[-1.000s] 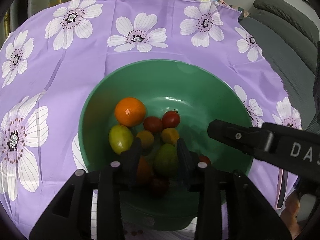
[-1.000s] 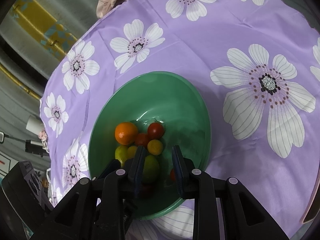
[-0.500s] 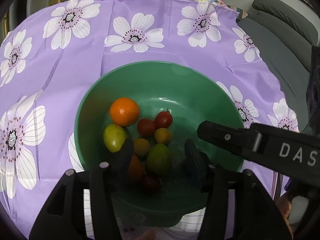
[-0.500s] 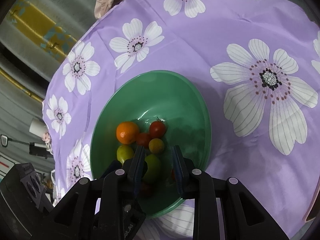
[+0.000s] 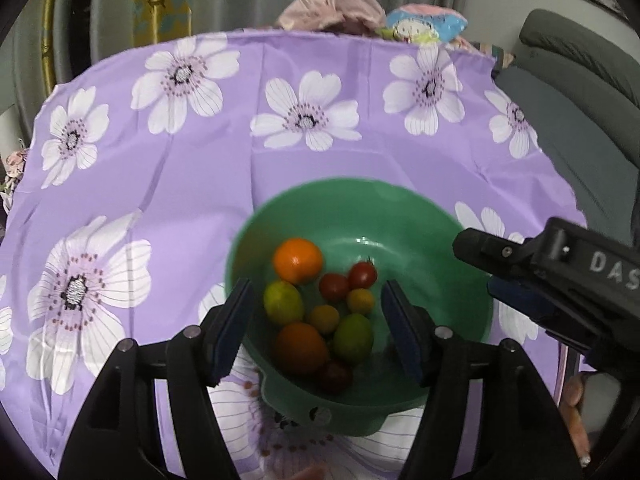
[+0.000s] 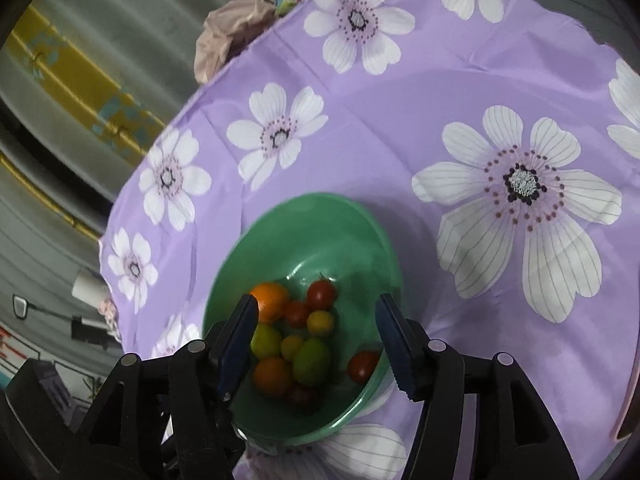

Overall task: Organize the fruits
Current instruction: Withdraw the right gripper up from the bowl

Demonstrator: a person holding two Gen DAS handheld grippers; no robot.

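Note:
A green bowl [image 5: 432,216] [image 6: 304,216] on the purple flowered cloth holds several fruits: two oranges [image 5: 297,260] [image 6: 271,301], green-yellow fruits [image 5: 353,336] [image 6: 312,361], small yellow ones and red tomatoes [image 5: 362,275] [image 6: 321,294]. One tomato [image 6: 362,365] lies apart by the bowl's right wall. My left gripper [image 5: 316,328] hovers above the bowl's near side, its jaws opening, and they press on nothing. My right gripper [image 6: 314,340] hangs over the fruit pile, its jaws opening too, free of any fruit. The right gripper's body [image 5: 560,280] shows at the right of the left wrist view.
The cloth-covered round table [image 5: 200,168] [image 6: 460,92] extends beyond the bowl. Crumpled pink fabric [image 5: 332,10] and a cartoon-printed bag [image 5: 424,26] lie at its far edge. A grey sofa [image 5: 576,108] stands to the right. Curtains hang behind.
Both grippers opened wide and lifted back from the bowl. The green fruit that sat between the left gripper's fingers now rests in the pile. A red tomato now shows by the bowl's right wall.

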